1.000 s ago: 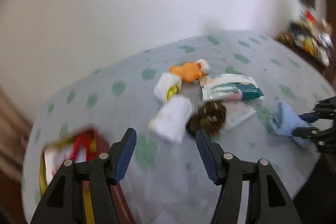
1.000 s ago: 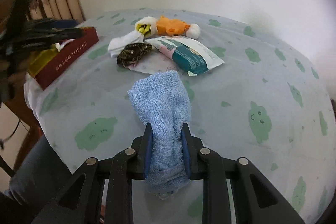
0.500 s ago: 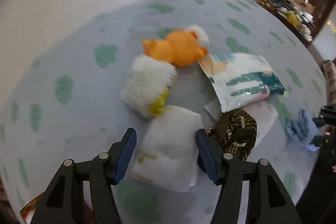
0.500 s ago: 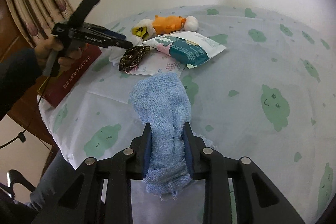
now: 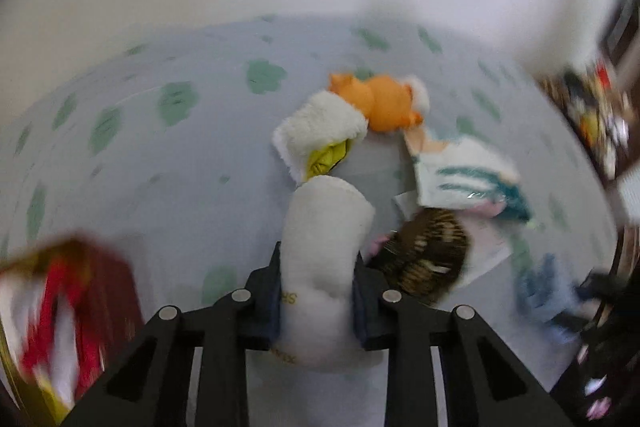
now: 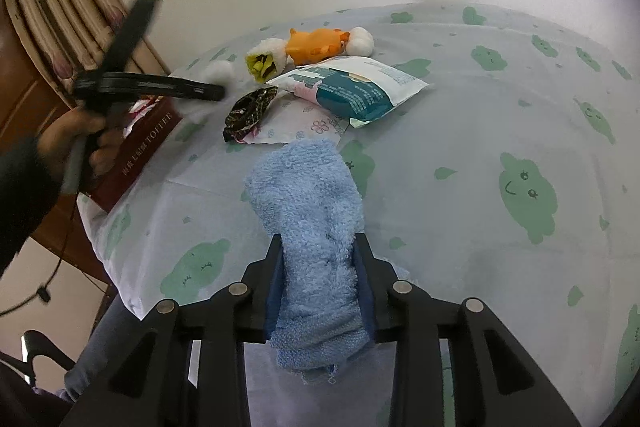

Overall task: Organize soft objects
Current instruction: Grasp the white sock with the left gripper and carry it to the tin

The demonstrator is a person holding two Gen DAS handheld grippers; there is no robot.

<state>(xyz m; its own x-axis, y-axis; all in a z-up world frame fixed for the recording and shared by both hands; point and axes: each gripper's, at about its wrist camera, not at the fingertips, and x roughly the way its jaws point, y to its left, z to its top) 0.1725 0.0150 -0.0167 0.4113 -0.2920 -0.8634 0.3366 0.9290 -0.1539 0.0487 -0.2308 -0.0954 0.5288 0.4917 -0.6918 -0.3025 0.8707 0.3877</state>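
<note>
Left wrist view, blurred. Far left: red box, smeared, lettering unreadable here. Centre bottom: left gripper jaws closing, narrow, pads on both sides of a white sock; sock pinched near its lower end, stands up between the fingers, yellowish print on it too blurred to read. Just above it a white fluffy sock with yellow inside, touching an orange plush toy. Right of the white sock a brown patterned cloth, lying on a thin white packet. Above that a white and teal pack, text unreadable. Far right, blue towel at the edge.

Right wrist view, sharp. Left: a hand holds the left gripper over the red box; box side reads "TOFFEE" after some Chinese characters I cannot make out. Middle back: fluffy sock, orange toy, white pompom beside it. Brown cloth on a floral white packet; teal pack has dense small print, not legible. Front centre: right gripper jaws opening, narrow, blue towel between the pads and touching both. All on a pale tablecloth with green smiling cloud prints.
</note>
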